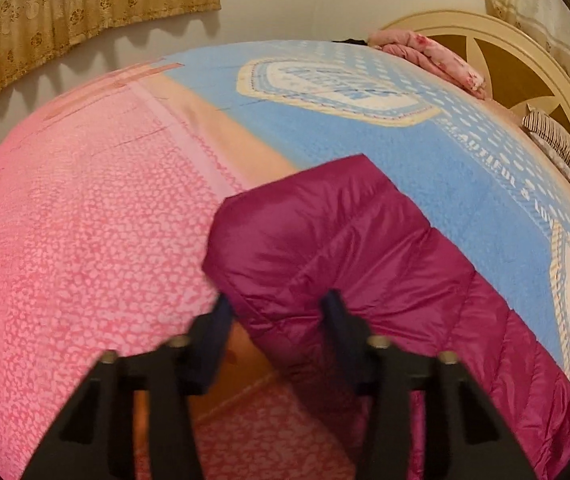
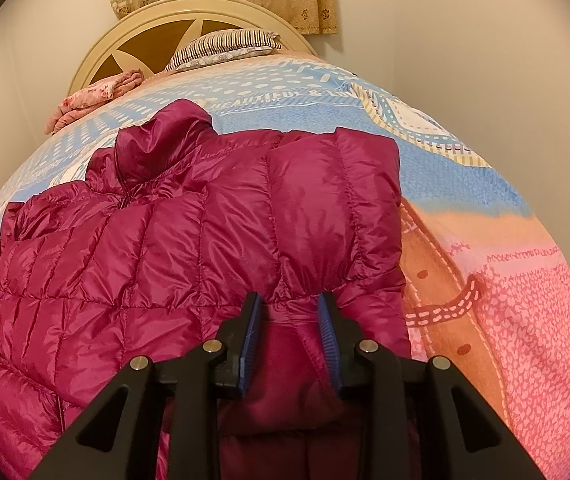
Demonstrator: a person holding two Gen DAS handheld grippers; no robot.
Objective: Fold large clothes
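I have the jacket point(image 2: 189, 248) spread on the bed point(image 2: 525, 320), its hem bunched between my right fingers point(image 2: 290, 328), which are narrowly closed on it, and my left fingers point(image 1: 277, 320) pinching its corner edge, so I'd lift both together, evenly, to keep the fold straight.

Bed with pink-and-blue printed bedspread point(image 1: 85, 220) fills the view ahead of the tongs. Cream headboard point(image 2: 97, 52) at far end, striped pillow point(image 2: 225, 46) against it. Plain walls point(image 2: 465, 40), gold patterned curtains point(image 1: 85, 4).
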